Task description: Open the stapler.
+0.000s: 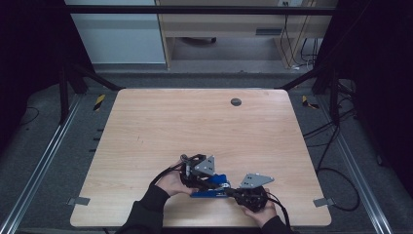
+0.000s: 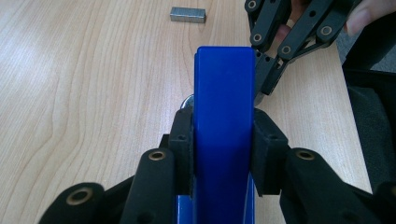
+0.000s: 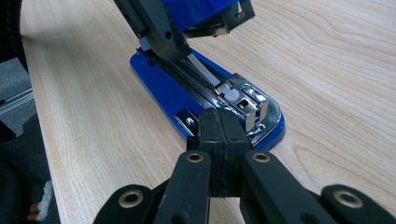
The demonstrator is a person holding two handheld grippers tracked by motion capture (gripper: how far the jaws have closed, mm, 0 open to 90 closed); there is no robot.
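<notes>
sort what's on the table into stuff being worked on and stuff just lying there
In the job:
- stapler, lid clamped and lifted by the left tool
- right tool, shut, at the open stapler's front end
- staple strip, likely the refill

Lying about:
- round grey plug in the table

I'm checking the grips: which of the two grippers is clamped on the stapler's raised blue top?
The left gripper: its pads squeeze the blue stapler's lifted top from both sides. The right gripper has its jaws shut together on nothing, at the stapler's metal front end.
</notes>
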